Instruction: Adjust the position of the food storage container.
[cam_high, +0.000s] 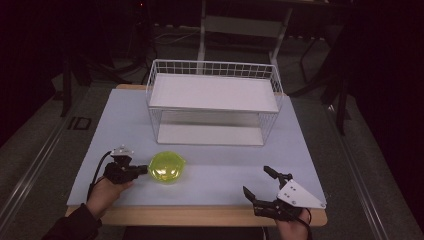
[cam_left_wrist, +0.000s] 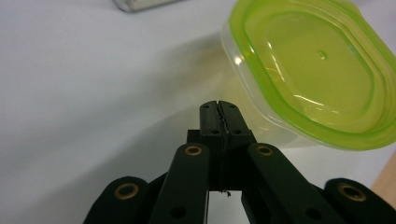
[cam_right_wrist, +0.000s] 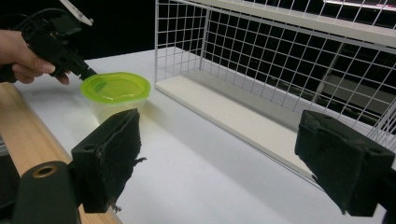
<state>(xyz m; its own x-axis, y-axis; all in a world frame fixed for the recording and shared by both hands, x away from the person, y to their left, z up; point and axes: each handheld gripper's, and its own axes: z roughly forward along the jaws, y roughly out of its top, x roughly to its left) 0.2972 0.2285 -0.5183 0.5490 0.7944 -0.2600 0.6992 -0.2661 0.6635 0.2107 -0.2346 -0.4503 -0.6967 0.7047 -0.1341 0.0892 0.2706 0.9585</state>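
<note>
On the tabletop (cam_high: 210, 172), front-left area: clear container with a lime-green lid (cam_high: 167, 166), upright, lid on. It sits just in front of the white wire rack (cam_high: 214, 102), well apart from it.

Left claw (cam_high: 144, 169): jaws pressed together, nothing between them. Tip sits right at the container's left side, by the lid rim; the left gripper view puts the closed tip (cam_left_wrist: 219, 112) against the clear wall below the lid (cam_left_wrist: 317, 70), but actual contact can't be confirmed. Claw points roughly level toward the container; a hand (cam_high: 106, 191) grips it from behind.

Right claw (cam_high: 256, 182): jaws spread wide, empty. At the front-right tabletop edge, well apart from the container. Its own view looks past both pads (cam_right_wrist: 112, 158) toward the container (cam_right_wrist: 116, 93) and the rack (cam_right_wrist: 280, 60), with the left claw (cam_right_wrist: 86, 72) at the lid's edge.
</note>
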